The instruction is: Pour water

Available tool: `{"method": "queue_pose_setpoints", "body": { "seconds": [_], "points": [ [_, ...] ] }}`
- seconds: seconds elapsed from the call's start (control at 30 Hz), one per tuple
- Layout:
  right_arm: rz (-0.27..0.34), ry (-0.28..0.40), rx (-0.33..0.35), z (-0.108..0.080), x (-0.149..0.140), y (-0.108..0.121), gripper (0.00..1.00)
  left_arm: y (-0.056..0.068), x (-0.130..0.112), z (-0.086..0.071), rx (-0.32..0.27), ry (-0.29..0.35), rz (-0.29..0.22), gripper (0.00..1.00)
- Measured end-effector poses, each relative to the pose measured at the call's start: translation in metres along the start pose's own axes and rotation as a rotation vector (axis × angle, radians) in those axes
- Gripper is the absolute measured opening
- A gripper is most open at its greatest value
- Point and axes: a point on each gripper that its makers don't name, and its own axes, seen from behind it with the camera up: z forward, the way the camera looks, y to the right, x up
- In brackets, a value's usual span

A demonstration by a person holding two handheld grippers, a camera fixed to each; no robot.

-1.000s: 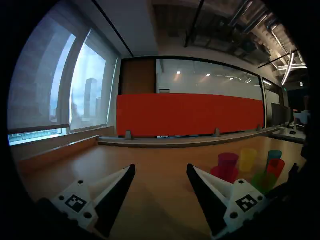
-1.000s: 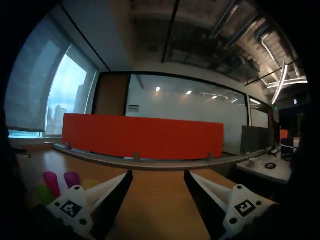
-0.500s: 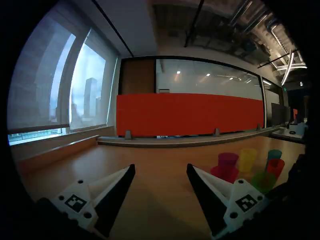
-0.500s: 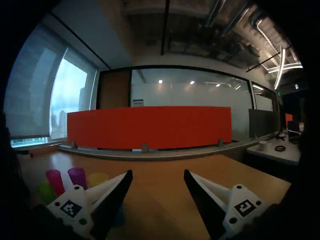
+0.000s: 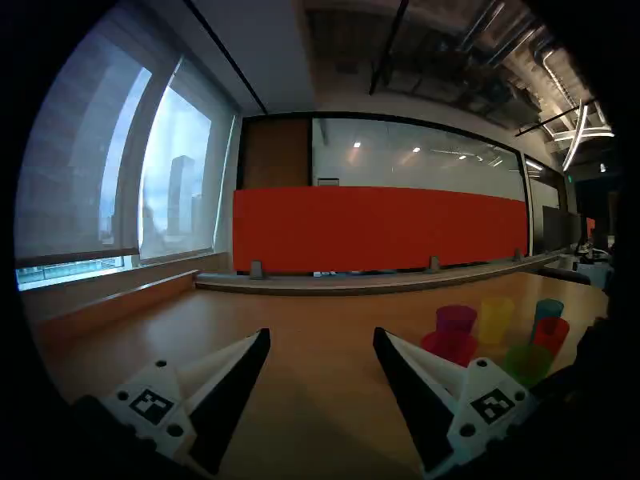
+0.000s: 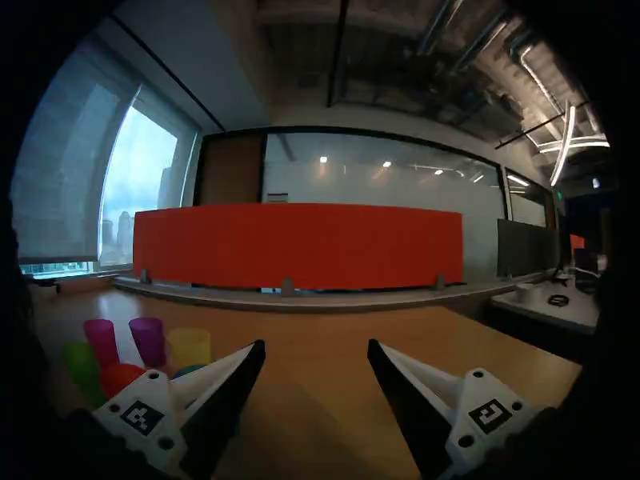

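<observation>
Several coloured plastic cups stand in a cluster on the wooden table (image 5: 320, 336). In the left gripper view they sit at the right: a purple cup (image 5: 456, 320), a yellow cup (image 5: 494, 318), a red cup (image 5: 552, 334), a green cup (image 5: 526, 362) and a teal cup (image 5: 549, 309). My left gripper (image 5: 320, 340) is open above bare table, left of them. In the right gripper view the cluster lies at the lower left: a pink cup (image 6: 102, 341), a purple cup (image 6: 148, 340), a yellow cup (image 6: 189, 346), a green cup (image 6: 82, 364). My right gripper (image 6: 314, 352) is open and holds nothing.
A long orange divider panel (image 5: 376, 228) runs along the table's far edge, with a glass wall behind it. Large windows (image 5: 172, 188) line the left side. Another desk (image 6: 552, 308) with small items stands at the far right.
The right gripper's view has tipped downward and turned slightly, so more of the cup cluster and table shows. The left gripper has stayed still.
</observation>
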Motion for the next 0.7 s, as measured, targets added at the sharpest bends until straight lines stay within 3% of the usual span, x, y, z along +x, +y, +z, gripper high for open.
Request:
{"method": "queue_pose_setpoints", "body": {
  "seconds": [0.7],
  "points": [
    [0.009,-0.010,0.005,0.0036,-0.0095,0.0013,0.99,-0.0014,0.0002,0.0012,0.001,0.000,0.000,0.96]
  ]
}}
